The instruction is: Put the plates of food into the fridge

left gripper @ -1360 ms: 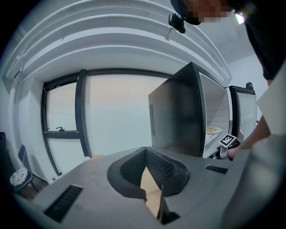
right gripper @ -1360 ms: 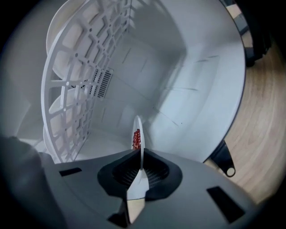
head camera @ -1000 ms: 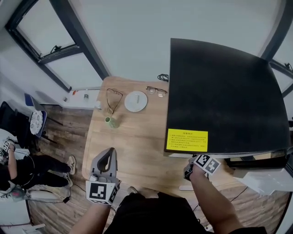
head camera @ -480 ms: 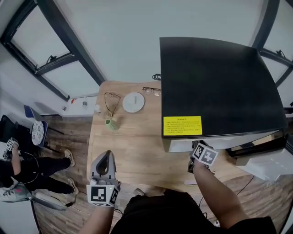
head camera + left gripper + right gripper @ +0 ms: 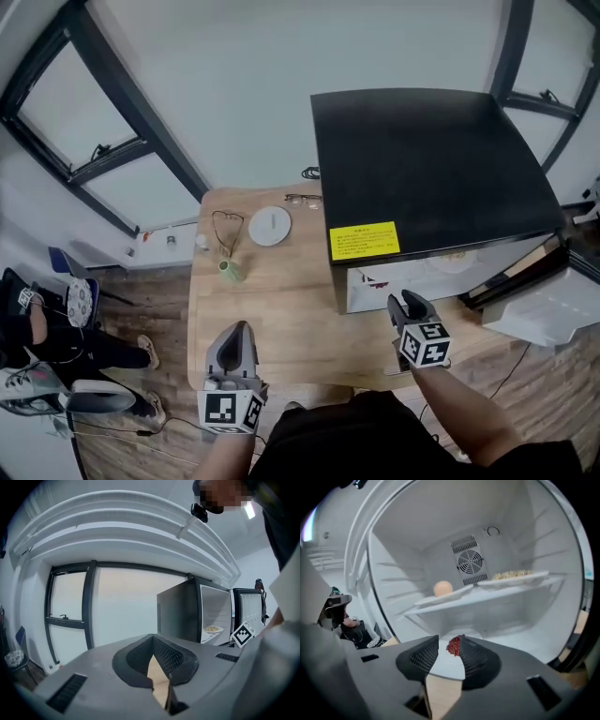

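The black fridge [image 5: 422, 159] stands open on the wooden table [image 5: 281, 309]. In the right gripper view its shelf [image 5: 487, 592] carries a plate with an orange round item [image 5: 443, 588] and a plate of pale food [image 5: 513, 576]. Lower down lies a white plate with red food [image 5: 453, 646], showing through the gap of my right gripper [image 5: 449, 641]. Its jaws are closing and the pads do not press on the plate. My left gripper [image 5: 241, 328] hovers over the table's near edge, shut on nothing. An empty-looking white plate [image 5: 269, 226] rests at the table's far side.
The fridge door [image 5: 539, 305] swings out at the right. A green cup [image 5: 230, 270] and two pairs of glasses [image 5: 228, 225] lie near the white plate. A seated person [image 5: 37, 337] is at the far left on the wood floor. Windows line the back wall.
My right gripper has drawn back from the fridge front toward me, and its jaws now stand apart. The fridge's open interior has come into sight. The left gripper has barely moved.
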